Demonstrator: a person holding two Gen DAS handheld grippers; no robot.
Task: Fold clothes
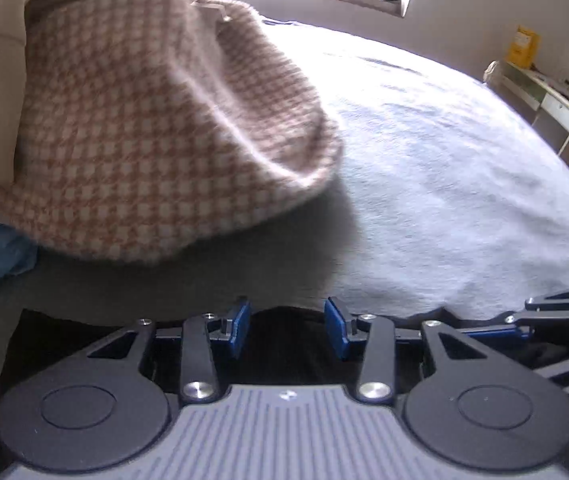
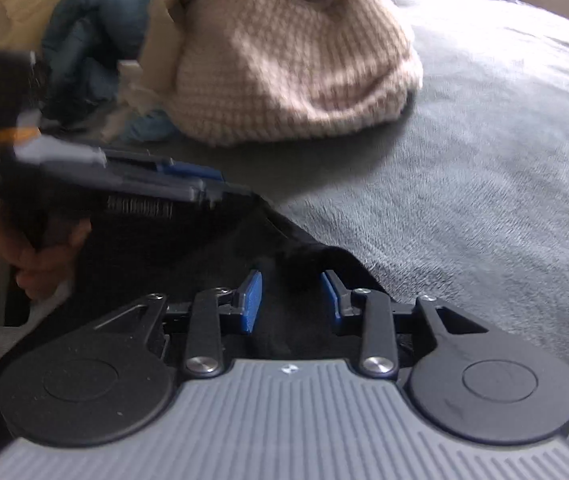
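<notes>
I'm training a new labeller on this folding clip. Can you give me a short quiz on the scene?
1. True or false: the pink checked garment lies flat and neatly folded on the bed.
2. What lies under the right gripper? A) a black cloth B) a yellow towel C) bare wood
3. Fill in: the pads of the left gripper stand ___ (apart / pressed together).

Key
1. False: it sits bunched in a heap with other clothes.
2. A
3. apart
</notes>
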